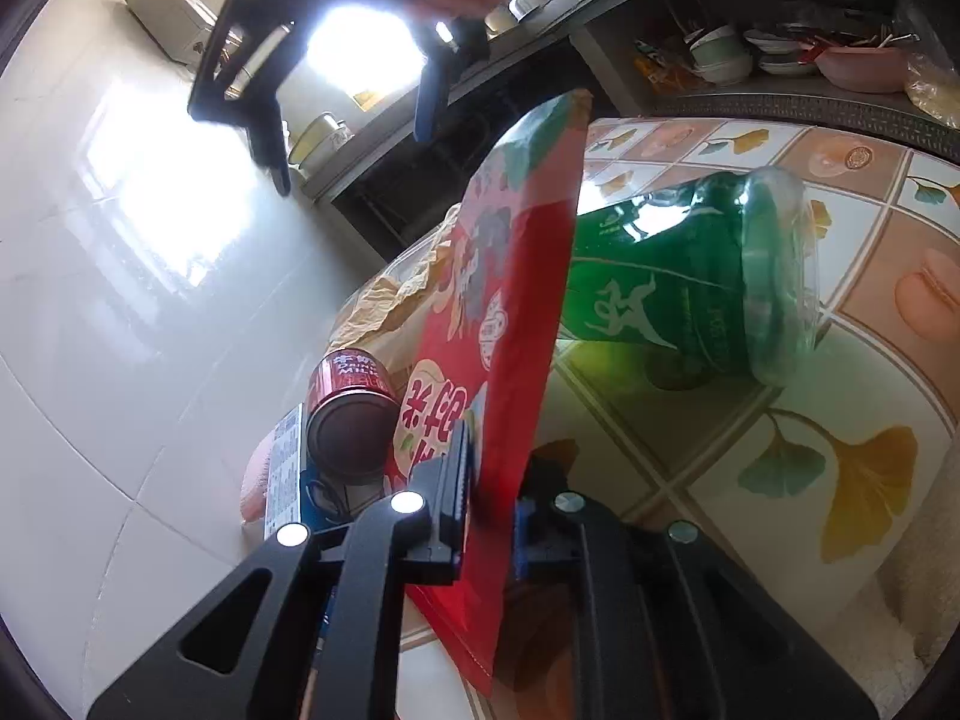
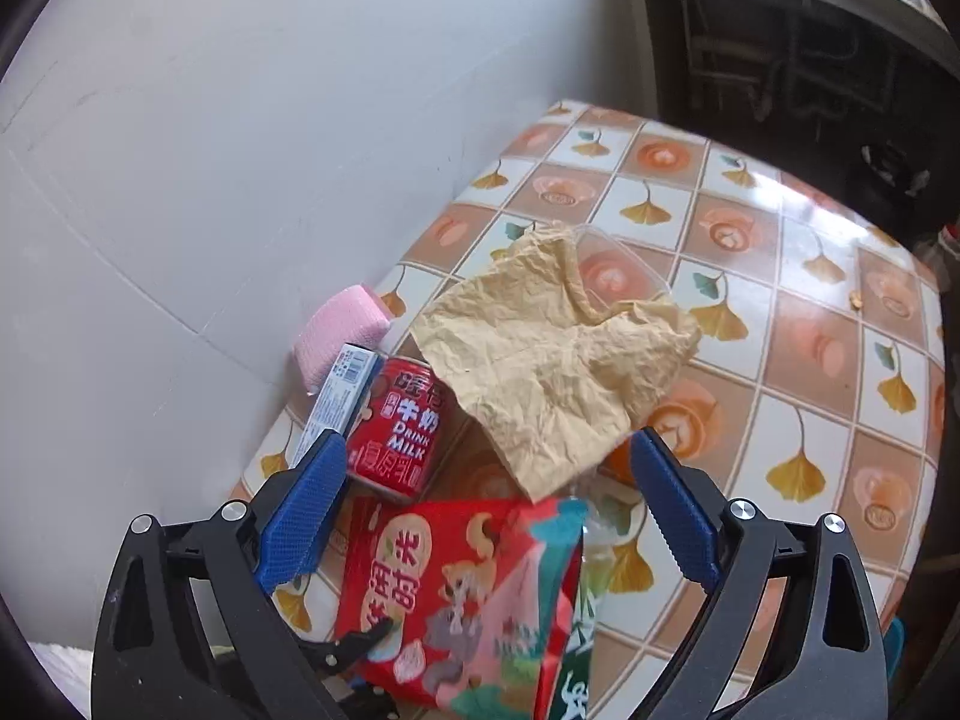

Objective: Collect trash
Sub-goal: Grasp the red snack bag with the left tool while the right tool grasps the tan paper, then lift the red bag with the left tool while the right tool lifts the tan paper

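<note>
A: While the table (image 2: 780, 276) fills the right of the right wrist view under its leaf-print cover, where is the trash?

B: Lower centre: the red snack bag (image 1: 510, 324) stands on edge because the left gripper (image 1: 489, 498) has its jaws nearly shut, pinching it.

A: And the rest?

B: The crumpled brown paper (image 2: 552, 354) and red milk can (image 2: 399, 426) lie loose; the right gripper (image 2: 480, 498) hangs over them, jaws wide and empty.
</note>
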Available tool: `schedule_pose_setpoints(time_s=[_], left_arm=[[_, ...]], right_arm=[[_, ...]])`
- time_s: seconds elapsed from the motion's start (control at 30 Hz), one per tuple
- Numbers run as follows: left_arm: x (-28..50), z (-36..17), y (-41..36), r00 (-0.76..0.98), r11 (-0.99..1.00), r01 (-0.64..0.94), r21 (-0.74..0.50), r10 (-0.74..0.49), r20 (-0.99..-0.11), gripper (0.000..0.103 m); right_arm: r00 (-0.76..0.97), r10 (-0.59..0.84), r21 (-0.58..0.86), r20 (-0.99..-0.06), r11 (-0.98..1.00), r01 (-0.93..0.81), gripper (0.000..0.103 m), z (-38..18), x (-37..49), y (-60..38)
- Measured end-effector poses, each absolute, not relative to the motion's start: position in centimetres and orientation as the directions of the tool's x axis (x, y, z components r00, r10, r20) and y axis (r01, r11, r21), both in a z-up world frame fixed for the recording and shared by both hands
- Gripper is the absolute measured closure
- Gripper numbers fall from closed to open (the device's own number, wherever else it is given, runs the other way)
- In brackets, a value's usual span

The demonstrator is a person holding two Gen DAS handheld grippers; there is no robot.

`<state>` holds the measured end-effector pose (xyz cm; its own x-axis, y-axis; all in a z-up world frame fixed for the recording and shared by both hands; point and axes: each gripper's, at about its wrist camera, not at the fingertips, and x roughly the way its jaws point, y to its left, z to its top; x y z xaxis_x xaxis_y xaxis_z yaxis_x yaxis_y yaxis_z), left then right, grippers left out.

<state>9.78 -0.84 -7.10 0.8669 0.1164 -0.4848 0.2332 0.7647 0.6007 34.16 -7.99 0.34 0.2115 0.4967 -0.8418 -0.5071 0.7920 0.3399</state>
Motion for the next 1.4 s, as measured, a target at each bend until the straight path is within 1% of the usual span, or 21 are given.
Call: schedule_pose_setpoints(time_s=[0.1,0.23,0.33,0.43,0.53,0.7,0.73,0.8,0.83,0.87,0.93,1.0,1.07,1.1,1.17,1.2,1.27,1.3,1.33,1.4], left_arm=[[9.7,-7.3,-0.8,0.866,0.768,0.238,0.594,0.109,-0.489,0.092],[9.7,-7.3,-0.4,0.863,0.778,0.245,0.579,0.097,-0.496,0.092],[9.7,-7.1,-0.3,0.861,0.784,0.252,0.566,0.084,-0.501,0.092],[9.7,-6.9,-0.2,0.862,0.790,0.256,0.557,0.075,-0.502,0.092],[9.8,-6.8,0.0,0.861,0.795,0.259,0.548,0.068,-0.505,0.092],[9.9,-7.0,0.1,0.860,0.795,0.266,0.546,0.060,-0.507,0.092],[9.7,-7.1,0.1,0.860,0.795,0.267,0.545,0.059,-0.507,0.092],[9.6,-7.1,0.3,0.860,0.794,0.268,0.545,0.058,-0.507,0.092],[9.7,-7.1,0.3,0.860,0.794,0.269,0.545,0.057,-0.508,0.092],[9.7,-7.1,0.4,0.860,0.795,0.269,0.543,0.057,-0.508,0.092],[9.8,-7.1,0.5,0.859,0.795,0.267,0.544,0.059,-0.508,0.092],[9.8,-7.2,0.5,0.859,0.794,0.267,0.547,0.062,-0.509,0.092],[9.9,-7.2,0.5,0.859,0.793,0.267,0.548,0.062,-0.508,0.092],[9.9,-7.2,0.4,0.859,0.793,0.267,0.547,0.062,-0.509,0.092],[9.9,-7.2,0.4,0.859,0.793,0.266,0.548,0.063,-0.508,0.092],[9.9,-7.3,0.4,0.859,0.792,0.265,0.550,0.065,-0.508,0.092],[10.0,-7.4,0.3,0.859,0.791,0.265,0.552,0.067,-0.508,0.092],[10.1,-7.5,0.3,0.859,0.791,0.264,0.552,0.068,-0.508,0.092],[10.2,-7.5,0.2,0.859,0.791,0.263,0.552,0.069,-0.507,0.092],[10.2,-7.5,0.2,0.860,0.794,0.258,0.551,0.071,-0.505,0.092]], right_arm=[[0.183,0.419,0.308,-0.889,0.845,-0.438,0.012,-1.5,37.5,-6.0],[0.112,0.330,0.252,-0.937,0.865,-0.434,0.012,-3.9,40.9,-3.1],[0.048,0.279,0.227,-0.959,0.859,-0.458,0.012,-6.0,42.5,-1.4],[0.015,0.239,0.198,-0.971,0.835,-0.513,0.012,-7.3,43.0,0.0],[-0.003,0.207,0.177,-0.978,0.830,-0.529,0.013,-8.7,43.6,0.6],[-0.035,0.165,0.158,-0.986,0.834,-0.529,0.021,-11.2,44.1,0.8],[-0.042,0.162,0.159,-0.986,0.834,-0.529,0.024,-11.6,44.2,0.9],[-0.041,0.140,0.140,-0.989,0.834,-0.533,0.025,-12.5,44.2,0.9],[-0.024,0.123,0.116,-0.992,0.831,-0.545,0.031,-12.7,44.0,1.1],[-0.031,0.115,0.113,-0.993,0.825,-0.554,0.034,-13.1,43.9,1.2],[0.006,0.080,0.062,-0.997,0.816,-0.575,0.036,-13.3,43.4,1.5],[0.033,0.057,0.026,-0.998,0.800,-0.600,0.042,-13.5,43.0,1.9],[0.038,0.055,0.020,-0.998,0.792,-0.610,0.053,-13.5,42.7,2.2],[0.041,0.054,0.017,-0.998,0.791,-0.612,0.056,-13.4,42.6,2.2],[0.046,0.053,0.014,-0.998,0.789,-0.614,0.066,-13.4,42.5,2.3],[0.050,0.054,0.012,-0.997,0.788,-0.616,0.069,-13.4,42.4,2.4],[0.058,0.058,0.009,-0.997,0.788,-0.615,0.094,-13.3,42.0,2.6],[0.057,0.060,0.013,-0.997,0.795,-0.606,0.096,-13.3,42.1,2.8],[0.053,0.067,0.023,-0.996,0.803,-0.596,0.101,-13.2,42.3,3.3],[0.059,0.082,0.032,-0.995,0.811,-0.584,0.102,-13.2,42.3,3.0]])
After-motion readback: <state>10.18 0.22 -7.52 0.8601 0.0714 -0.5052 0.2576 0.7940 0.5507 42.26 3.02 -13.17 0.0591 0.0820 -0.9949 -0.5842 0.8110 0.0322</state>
